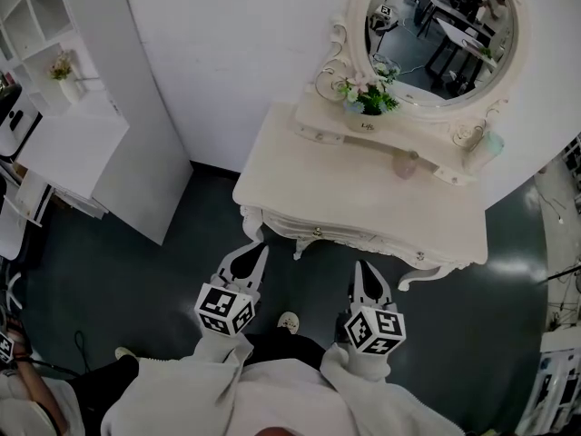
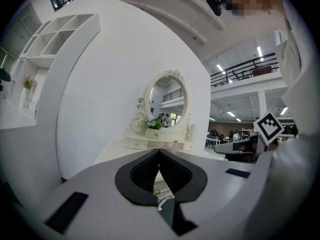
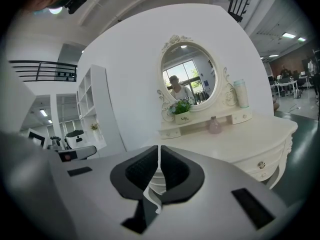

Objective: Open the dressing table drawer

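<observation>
Now both grippers face the closed dressing table (image 1: 309,184).
Left gripper (image 1: 257,254) and right gripper (image 1: 366,272) each have fingers pressed together, holding nothing; the drawer (image 1: 363,241) sits shut in the table's front, near their tips.

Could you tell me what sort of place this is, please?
Probably a mock bedroom corner inside an office hall: a dressing table with oval mirror against a white partition, desks and a balcony railing beyond.

I see a white wall (image 1: 227,44) ahead, a glossy dark floor (image 1: 118,271) underfoot, a white shelf unit (image 1: 41,25) on my left, and strip lights (image 2: 259,51) overhead.
</observation>
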`<action>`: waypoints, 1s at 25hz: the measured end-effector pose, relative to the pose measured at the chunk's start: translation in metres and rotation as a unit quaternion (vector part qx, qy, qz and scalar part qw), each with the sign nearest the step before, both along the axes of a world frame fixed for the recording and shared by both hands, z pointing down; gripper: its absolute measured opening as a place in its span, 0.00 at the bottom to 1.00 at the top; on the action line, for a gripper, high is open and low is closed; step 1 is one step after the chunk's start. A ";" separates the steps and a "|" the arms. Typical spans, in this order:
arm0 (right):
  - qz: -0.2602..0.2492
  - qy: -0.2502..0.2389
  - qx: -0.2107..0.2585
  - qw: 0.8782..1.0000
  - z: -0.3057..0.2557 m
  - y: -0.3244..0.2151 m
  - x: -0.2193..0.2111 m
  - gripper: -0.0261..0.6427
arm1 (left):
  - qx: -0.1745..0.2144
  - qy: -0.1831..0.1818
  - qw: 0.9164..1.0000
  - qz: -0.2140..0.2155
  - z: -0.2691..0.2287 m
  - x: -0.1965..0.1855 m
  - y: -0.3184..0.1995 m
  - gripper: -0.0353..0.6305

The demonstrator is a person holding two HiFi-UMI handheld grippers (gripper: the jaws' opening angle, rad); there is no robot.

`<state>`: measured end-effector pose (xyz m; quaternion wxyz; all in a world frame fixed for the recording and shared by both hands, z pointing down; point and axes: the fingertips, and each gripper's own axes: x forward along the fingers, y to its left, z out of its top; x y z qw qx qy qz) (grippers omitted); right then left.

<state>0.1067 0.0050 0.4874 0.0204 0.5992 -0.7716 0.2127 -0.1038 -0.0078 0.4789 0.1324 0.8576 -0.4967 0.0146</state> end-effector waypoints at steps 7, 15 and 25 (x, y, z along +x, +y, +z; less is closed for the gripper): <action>-0.003 -0.004 -0.007 1.000 0.009 -0.017 0.007 0.10 | -0.011 0.006 1.000 -0.007 0.010 0.011 -0.014 0.08; 0.006 -0.016 -0.021 1.000 0.020 -0.031 0.016 0.10 | -0.023 -0.006 1.000 0.016 0.017 0.033 -0.033 0.08; 0.011 -0.017 -0.024 1.000 0.017 -0.100 0.035 0.10 | -0.027 0.003 0.999 0.030 0.013 0.060 -0.108 0.08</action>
